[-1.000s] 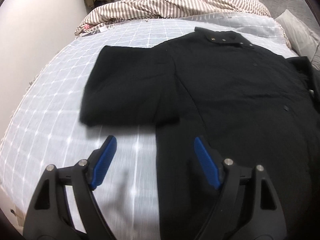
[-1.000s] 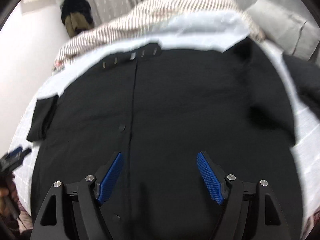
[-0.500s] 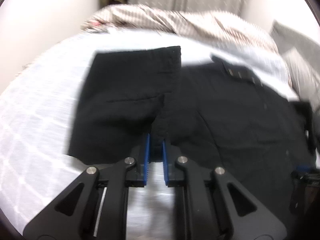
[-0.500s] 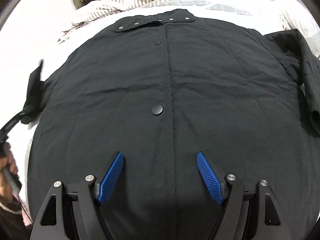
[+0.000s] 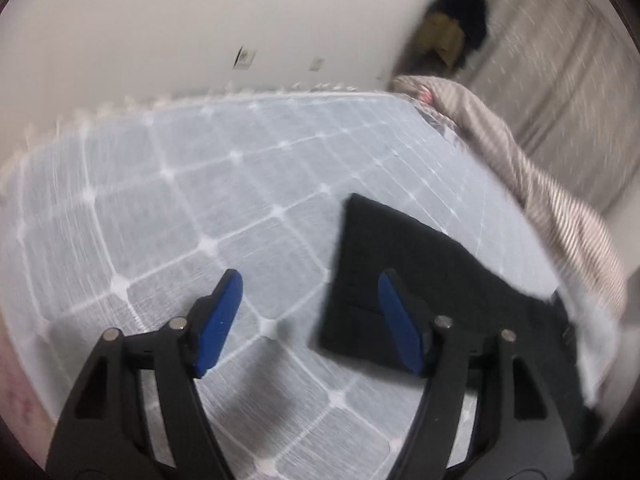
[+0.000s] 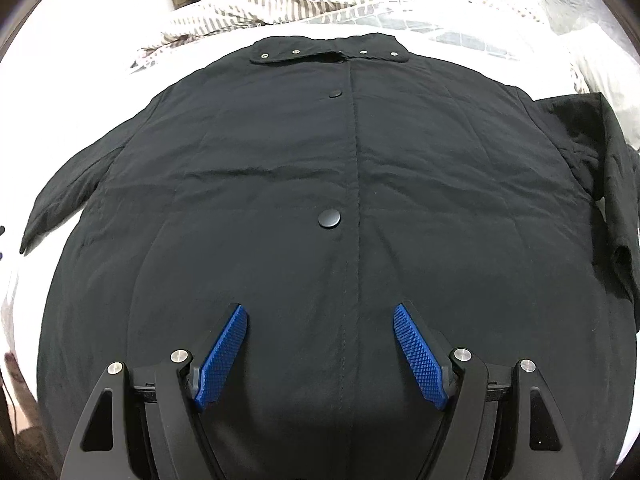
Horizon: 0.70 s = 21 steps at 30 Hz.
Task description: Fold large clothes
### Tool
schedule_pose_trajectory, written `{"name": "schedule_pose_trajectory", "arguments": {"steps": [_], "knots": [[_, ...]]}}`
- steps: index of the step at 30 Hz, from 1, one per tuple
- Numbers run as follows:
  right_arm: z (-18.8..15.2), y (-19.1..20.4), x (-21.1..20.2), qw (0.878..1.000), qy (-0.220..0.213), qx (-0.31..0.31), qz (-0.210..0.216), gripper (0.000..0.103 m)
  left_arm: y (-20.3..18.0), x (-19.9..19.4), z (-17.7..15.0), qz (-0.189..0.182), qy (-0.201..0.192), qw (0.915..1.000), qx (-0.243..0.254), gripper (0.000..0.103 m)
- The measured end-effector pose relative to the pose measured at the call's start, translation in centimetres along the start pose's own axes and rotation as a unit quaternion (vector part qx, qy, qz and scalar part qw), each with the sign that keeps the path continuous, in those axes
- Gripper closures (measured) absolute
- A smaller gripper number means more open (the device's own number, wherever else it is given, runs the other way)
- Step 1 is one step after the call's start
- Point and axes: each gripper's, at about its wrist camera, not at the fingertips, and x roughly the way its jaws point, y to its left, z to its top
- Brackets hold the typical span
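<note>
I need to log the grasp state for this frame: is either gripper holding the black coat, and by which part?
Nothing is held. The left gripper has just opened beside the sleeve; the right gripper hangs open over the coat.

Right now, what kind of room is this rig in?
Most likely a bedroom. A black coat lies spread on a bed with a grid-patterned sheet, a striped duvet bunched at its far end, and curtains behind.

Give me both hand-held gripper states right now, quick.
Left hand-held gripper: open, jaws just reopened, holding nothing; the sleeve lies free on the bed.
Right hand-held gripper: open, empty, over the black coat.
</note>
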Motion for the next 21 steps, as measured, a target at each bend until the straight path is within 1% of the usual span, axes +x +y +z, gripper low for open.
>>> {"name": "schedule_pose_trajectory", "arguments": {"steps": [2,4,5,7,8,9,10,11,12,15,17,18,19,21], "knots": [[-0.2,0.0,0.2,1.000,0.001,0.004,-0.003,0.025,0.4,1.6,-0.2,-0.016,0.028,0.9994,-0.011,0.033],[-0.2,-0.1,0.6,1.000,0.005,0.007,-0.007,0.025,-0.2,3.5,-0.9,-0.030,0.058,0.9978,-0.008,0.033],[-0.2,-0.2,0.8,1.000,0.007,0.008,-0.010,0.025,-0.8,4.2,-1.1,-0.036,0.066,0.9971,-0.004,0.033],[-0.2,-0.2,1.2,1.000,0.009,0.009,-0.016,0.025,-2.5,5.2,-1.3,-0.055,0.067,0.9961,0.020,0.034],[-0.3,-0.2,1.3,1.000,0.009,0.009,-0.018,0.025,-3.8,5.8,-1.3,-0.078,0.078,0.9932,0.034,0.048],[-0.4,-0.2,1.3,1.000,0.008,0.008,-0.020,0.025,-4.1,6.0,-1.2,-0.086,0.096,0.9908,0.042,0.053],[-0.5,-0.1,1.2,1.000,0.006,0.006,-0.023,0.025,-4.9,6.5,-1.3,-0.076,0.107,0.9899,0.054,0.063],[-0.5,0.0,1.2,1.000,0.005,0.004,-0.025,0.025,-5.6,6.5,-1.4,-0.066,0.105,0.9897,0.070,0.075],[-0.5,0.0,1.2,1.000,0.004,0.003,-0.028,0.025,-6.1,6.0,-1.5,-0.064,0.097,0.9899,0.081,0.078],[-0.5,0.2,1.2,0.999,0.004,0.003,-0.031,0.025,-6.2,4.2,-1.7,-0.028,0.047,0.9953,0.080,0.081],[-0.5,0.2,1.2,1.000,0.004,0.003,-0.031,0.025,-5.9,5.0,-2.5,0.012,0.052,0.9943,0.092,0.080],[-0.5,0.1,1.2,1.000,0.004,0.003,-0.029,0.025,-5.7,5.3,-2.9,0.019,0.054,0.9940,0.093,0.080],[-0.5,0.0,1.2,1.000,0.004,0.002,-0.027,0.025,-5.8,5.0,-3.2,0.023,0.046,0.9944,0.093,0.080],[-0.6,-0.3,1.2,1.000,0.003,-0.003,-0.024,0.023,-6.3,4.6,-3.5,0.052,0.040,0.9931,0.098,0.076]]}}
